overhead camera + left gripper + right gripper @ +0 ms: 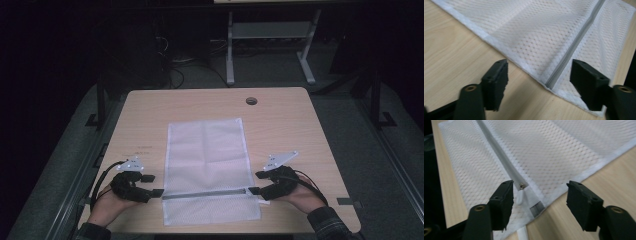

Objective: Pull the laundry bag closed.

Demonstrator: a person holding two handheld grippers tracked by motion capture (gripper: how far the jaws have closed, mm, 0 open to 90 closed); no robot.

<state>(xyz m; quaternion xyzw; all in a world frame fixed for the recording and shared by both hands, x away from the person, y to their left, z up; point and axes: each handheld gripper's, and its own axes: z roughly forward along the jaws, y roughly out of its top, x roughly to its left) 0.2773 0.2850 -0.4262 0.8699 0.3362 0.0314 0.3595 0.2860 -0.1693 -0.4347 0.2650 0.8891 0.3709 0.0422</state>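
White mesh bag [207, 167] is laid flat on the wooden table [295, 125], its grey zipper [205, 193] running across the near part. At the zipper's left end the left gripper [156, 185] is held with jaws wide, nothing gripped; at the right end, by the zipper pull [520, 197], the right gripper [256, 183] is likewise spread.

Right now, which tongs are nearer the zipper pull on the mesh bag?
Right. The right tongs stand open around the zipper pull at the mesh bag's right edge; the left tongs sit open at the zipper's opposite end.
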